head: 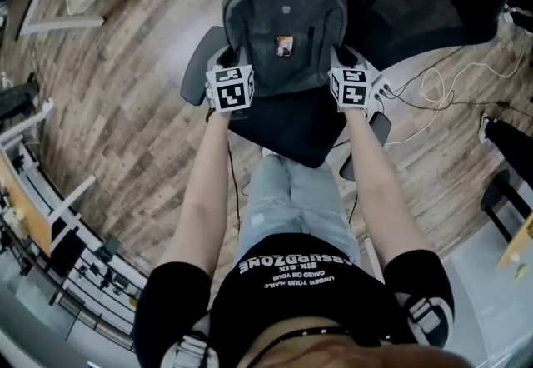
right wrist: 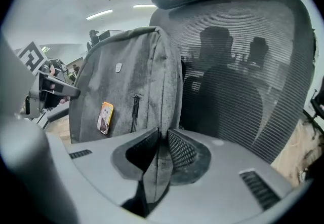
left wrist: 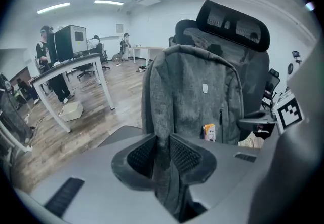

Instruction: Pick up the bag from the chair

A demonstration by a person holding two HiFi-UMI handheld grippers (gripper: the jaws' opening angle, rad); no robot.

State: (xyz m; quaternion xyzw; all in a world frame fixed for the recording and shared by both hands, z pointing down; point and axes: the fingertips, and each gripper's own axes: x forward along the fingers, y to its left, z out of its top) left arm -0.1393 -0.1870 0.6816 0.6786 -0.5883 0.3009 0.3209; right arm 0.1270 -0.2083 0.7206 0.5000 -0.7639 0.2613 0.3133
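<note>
- The left gripper [left wrist: 162, 154] has its fingers [left wrist: 186, 157] pinched narrowly on one side edge of the grey fabric backpack [head: 285, 21].
- The right gripper [right wrist: 161, 151] clamps the opposite edge.
- The backpack stands upright on the black mesh office chair [right wrist: 243, 81], against its backrest.

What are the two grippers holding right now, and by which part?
Both hold the grey bag. The left gripper pinches the fabric of one side edge and the right gripper pinches the opposite side edge, both low down.
</note>
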